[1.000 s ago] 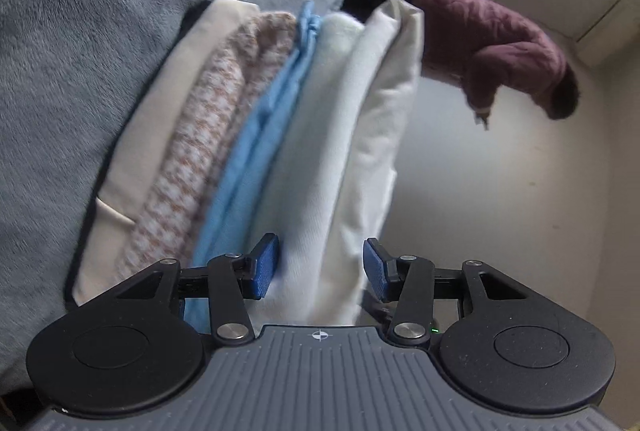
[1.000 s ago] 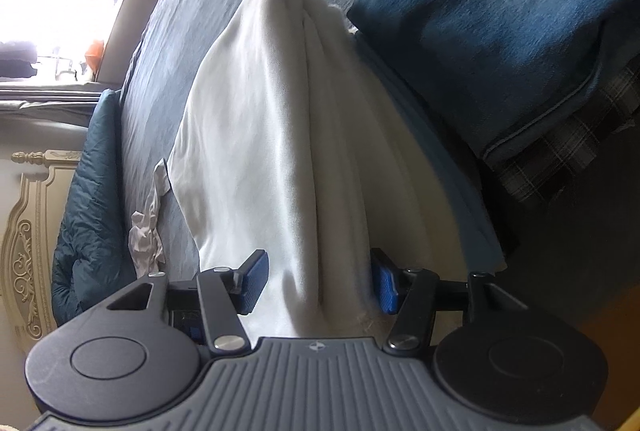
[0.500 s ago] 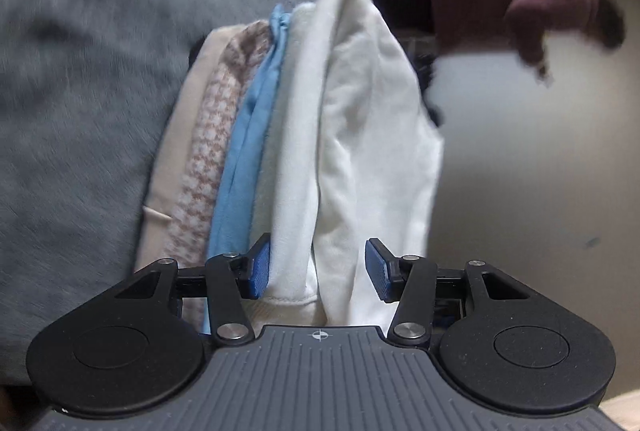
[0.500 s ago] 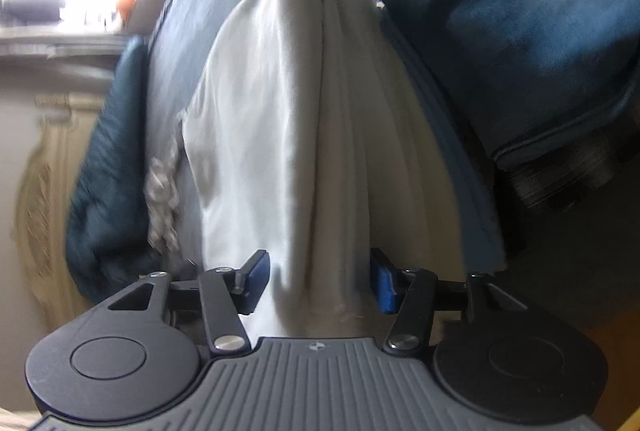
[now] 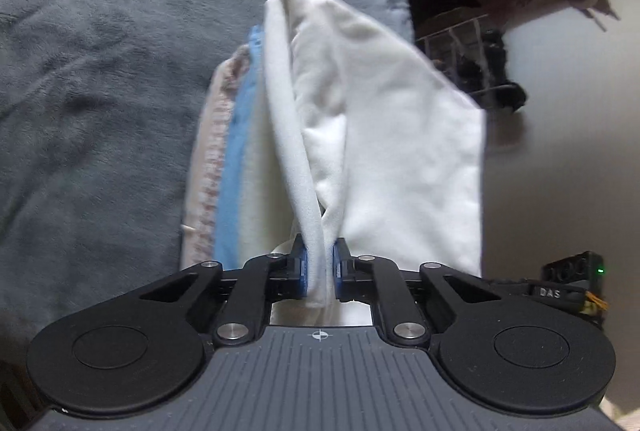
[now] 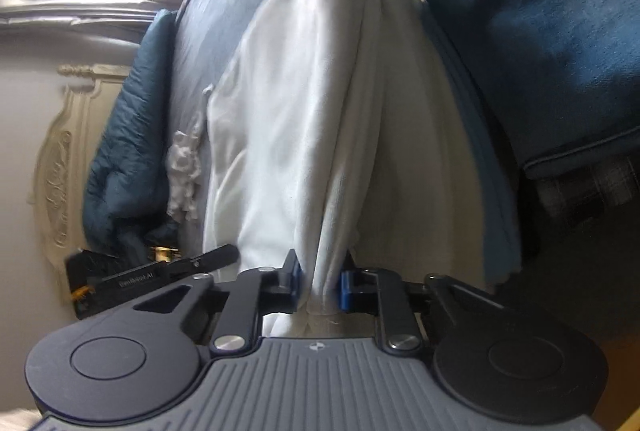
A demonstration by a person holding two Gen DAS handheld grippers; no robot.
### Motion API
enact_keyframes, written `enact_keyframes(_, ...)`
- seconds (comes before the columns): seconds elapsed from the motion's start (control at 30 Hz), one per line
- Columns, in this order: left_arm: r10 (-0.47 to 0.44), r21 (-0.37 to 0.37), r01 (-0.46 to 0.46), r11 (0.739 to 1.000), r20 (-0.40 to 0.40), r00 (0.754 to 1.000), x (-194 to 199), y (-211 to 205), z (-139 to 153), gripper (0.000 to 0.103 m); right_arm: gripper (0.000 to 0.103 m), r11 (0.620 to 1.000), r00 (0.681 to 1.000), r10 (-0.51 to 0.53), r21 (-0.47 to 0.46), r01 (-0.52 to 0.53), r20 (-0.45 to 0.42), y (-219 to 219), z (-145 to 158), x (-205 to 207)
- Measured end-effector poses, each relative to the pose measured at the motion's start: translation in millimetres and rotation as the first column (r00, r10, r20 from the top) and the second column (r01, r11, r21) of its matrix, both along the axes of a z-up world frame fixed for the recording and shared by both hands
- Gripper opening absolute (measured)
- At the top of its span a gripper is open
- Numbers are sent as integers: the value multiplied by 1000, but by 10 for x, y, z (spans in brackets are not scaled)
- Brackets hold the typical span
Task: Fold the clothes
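Both tongs, the left (image 5: 320, 273) and the right (image 6: 319, 281), have just closed and pinch a white garment (image 5: 384, 135) at 12 o'clock over the bed (image 5: 100, 71), likely mid-fold; next, carry its edges across evenly.

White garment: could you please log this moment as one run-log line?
left gripper: just closed, shut on white garment | right gripper: just closed, shut on white garment | stack: beside garment | stage: both edges gripped
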State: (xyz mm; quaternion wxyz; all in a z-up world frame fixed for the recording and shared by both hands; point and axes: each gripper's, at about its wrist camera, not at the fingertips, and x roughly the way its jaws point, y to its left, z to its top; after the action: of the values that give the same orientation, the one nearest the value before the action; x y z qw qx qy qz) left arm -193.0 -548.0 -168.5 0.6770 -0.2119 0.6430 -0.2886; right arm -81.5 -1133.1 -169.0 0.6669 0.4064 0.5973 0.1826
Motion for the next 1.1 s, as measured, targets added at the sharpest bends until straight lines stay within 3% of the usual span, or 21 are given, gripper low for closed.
enact_keyframes(0.13, -28, 19, 28, 999, -10, 1000, -47, -76, -20, 10, 19, 1000, 1000, 19, 9, -19, 4, -89, 144, 46)
enact_keyframes(0.27, -23, 38, 25, 999, -48, 999, -108, -64, -150, 10, 19, 999, 998, 35, -22, -36, -48, -55, -43, -14)
enact_keyframes(0.4, -62, 46, 62, 997, -14, 998, -163, -104, -152, 12, 19, 999, 999, 36, -36, -36, -17, -54, 17, -36)
enact_keyframes(0.47, -93, 63, 93, 994, -12, 996, -183, -164, -221, 21, 24, 991, 997, 68, -118, -70, -25, -14, -57, -36)
enact_keyframes(0.53, -91, 75, 93, 993, -35, 995, -198, -128, -285, 30, 48, 975, 995, 98, -198, -103, -36, 24, -128, -37)
enact_keyframes(0.67, -79, 126, 78, 989, 4, 997, -191, 90, 15, 37, 49, 957, 993, 117, -268, -108, 18, -24, 103, -103)
enact_keyframes(0.77, -79, 172, 60, 983, 108, 991, -210, 195, 337, 40, 49, 914, 972, 172, -394, -98, 158, -13, 563, -176)
enact_keyframes(0.87, -147, 207, 94, 974, 258, 955, -209, -9, 565, 40, 46, 874, 920, 244, -480, -72, 308, 189, 803, -151)
enact_keyframes(0.97, -258, 213, 193, 958, 347, 901, -273, -379, 543, 40, 42, 839, 835, 323, -543, -34, 445, 472, 933, -84)
enact_keyframes(1.03, -356, 281, 262, 923, 367, 859, -354, -598, 374, 40, 34, 827, 826, 354, -560, -57, 438, 644, 726, -31)
enact_keyframes(1.1, -448, 361, 326, 874, 339, 827, -432, -754, 127, 40, 32, 804, 823, 397, -587, -98, 406, 712, 438, -64)
